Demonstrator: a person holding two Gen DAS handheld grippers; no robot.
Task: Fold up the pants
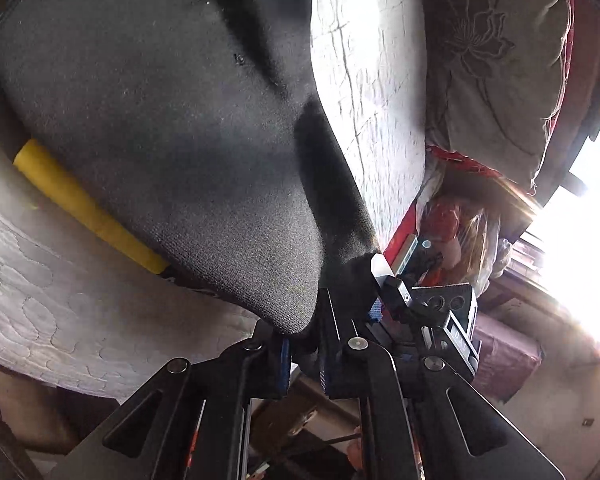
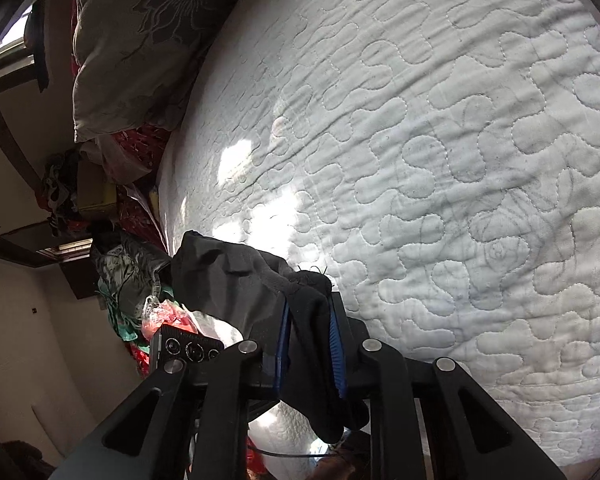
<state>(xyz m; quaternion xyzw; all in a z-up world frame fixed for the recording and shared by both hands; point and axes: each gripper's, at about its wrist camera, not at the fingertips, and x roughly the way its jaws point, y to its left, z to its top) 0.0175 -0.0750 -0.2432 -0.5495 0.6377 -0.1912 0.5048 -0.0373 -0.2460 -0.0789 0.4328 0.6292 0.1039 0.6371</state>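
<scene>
The dark grey pants (image 1: 172,128) hang lifted above the white quilted bed (image 1: 364,80), filling most of the left wrist view. My left gripper (image 1: 304,344) is shut on a corner of the fabric. My right gripper (image 2: 310,340) is shut on another bunched edge of the pants (image 2: 228,276), held above the bed (image 2: 440,160). The right gripper's body (image 1: 440,312) shows just right of the left one, and the left one's camera block (image 2: 186,348) shows in the right wrist view. The two held corners are close together.
A beige flowered pillow (image 2: 132,48) lies at the head of the bed, also in the left wrist view (image 1: 500,72). A yellow handle (image 1: 84,204) pokes from under the pants. Piled clothes and bags (image 2: 128,272) sit beside the bed. A bright window (image 1: 580,248) glares.
</scene>
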